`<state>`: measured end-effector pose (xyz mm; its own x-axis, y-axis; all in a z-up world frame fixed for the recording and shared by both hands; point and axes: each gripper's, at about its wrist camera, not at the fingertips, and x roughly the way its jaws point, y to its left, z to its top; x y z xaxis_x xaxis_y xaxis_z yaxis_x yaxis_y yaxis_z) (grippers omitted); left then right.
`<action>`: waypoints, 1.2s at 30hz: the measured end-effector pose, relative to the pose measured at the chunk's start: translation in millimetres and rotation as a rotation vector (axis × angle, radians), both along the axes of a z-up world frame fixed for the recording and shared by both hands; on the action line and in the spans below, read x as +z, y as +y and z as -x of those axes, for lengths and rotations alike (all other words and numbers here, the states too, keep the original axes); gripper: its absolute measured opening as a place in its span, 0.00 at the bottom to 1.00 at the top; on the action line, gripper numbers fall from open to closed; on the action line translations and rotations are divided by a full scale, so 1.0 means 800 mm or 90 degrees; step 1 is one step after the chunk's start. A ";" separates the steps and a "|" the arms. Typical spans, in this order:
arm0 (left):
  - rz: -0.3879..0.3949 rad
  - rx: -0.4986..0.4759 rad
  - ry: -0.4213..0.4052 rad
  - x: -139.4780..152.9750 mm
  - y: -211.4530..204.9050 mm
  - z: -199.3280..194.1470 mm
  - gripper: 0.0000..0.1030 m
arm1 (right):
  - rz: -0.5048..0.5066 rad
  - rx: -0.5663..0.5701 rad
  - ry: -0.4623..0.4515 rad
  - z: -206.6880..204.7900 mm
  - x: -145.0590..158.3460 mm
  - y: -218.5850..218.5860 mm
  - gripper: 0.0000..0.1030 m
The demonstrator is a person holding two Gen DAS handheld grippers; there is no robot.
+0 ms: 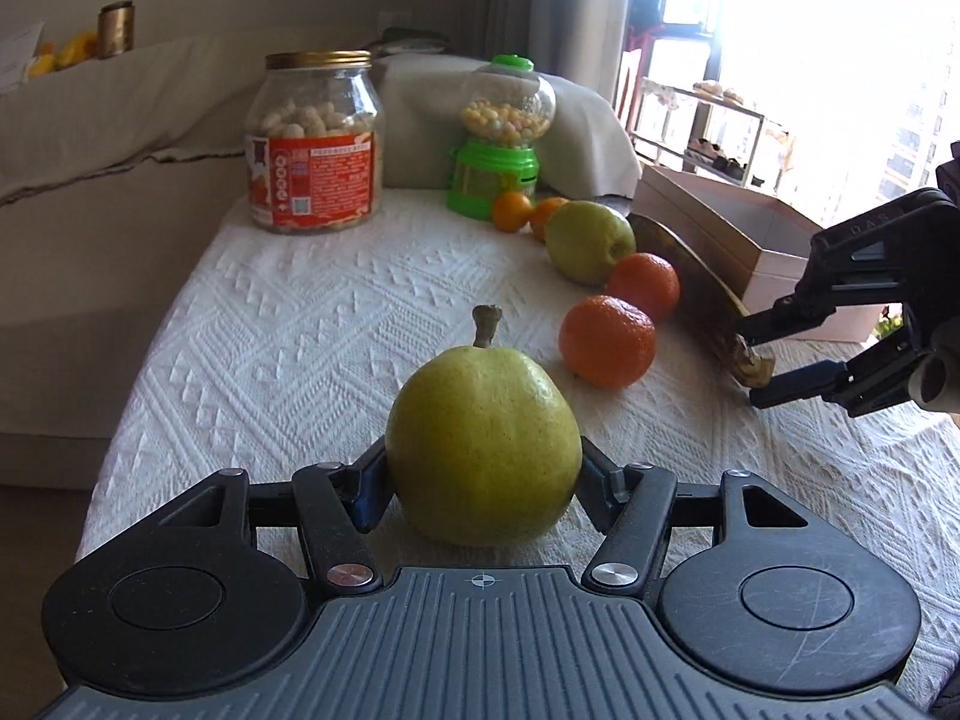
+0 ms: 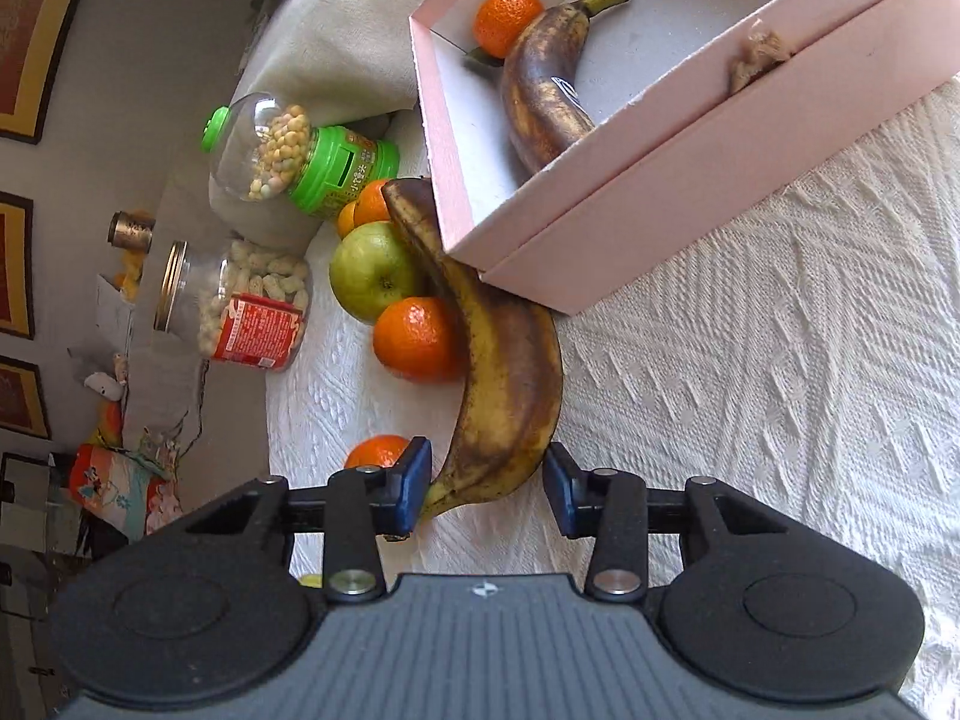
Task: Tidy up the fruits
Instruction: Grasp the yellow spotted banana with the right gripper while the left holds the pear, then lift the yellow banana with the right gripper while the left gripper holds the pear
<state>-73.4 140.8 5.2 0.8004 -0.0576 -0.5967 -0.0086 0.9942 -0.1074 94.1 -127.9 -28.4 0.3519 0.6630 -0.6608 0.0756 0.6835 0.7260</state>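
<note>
A green pear (image 1: 483, 450) stands on the white cloth between the fingers of my left gripper (image 1: 483, 474), which is shut on its sides. A spotted brown banana (image 2: 504, 360) lies along the pink box (image 2: 600, 252). My right gripper (image 2: 486, 480) straddles its stem end, and both pads touch the skin. The left wrist view shows that gripper (image 1: 753, 363) at the right, around the banana's tip. Inside the box lie another banana (image 2: 540, 96) and a tangerine (image 2: 507, 21). A green apple (image 1: 588, 240) and two tangerines (image 1: 606, 339) (image 1: 645, 285) sit beside the banana.
A peanut jar (image 1: 315, 144) and a green candy dispenser (image 1: 501, 138) stand at the far end of the table, with two small tangerines (image 1: 513, 210) in front of the dispenser. A sofa runs along the left. The cloth's left edge (image 1: 150, 372) drops off.
</note>
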 end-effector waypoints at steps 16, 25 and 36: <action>0.010 -0.079 0.022 -0.001 -0.044 0.002 0.65 | 0.292 0.154 -0.275 0.103 0.046 -0.039 0.55; 0.018 -0.059 0.006 0.008 -0.039 0.001 0.65 | 0.448 0.181 -0.408 0.067 0.019 0.023 0.69; 0.047 -0.060 0.021 0.000 -0.040 -0.005 0.65 | 0.417 0.255 -0.431 0.094 0.021 0.016 0.35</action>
<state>-69.2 108.9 4.8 0.7694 -0.1766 -0.6139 0.0802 0.9801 -0.1815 19.2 -115.1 -11.9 0.6176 0.3949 -0.6801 -0.5334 0.8459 0.0068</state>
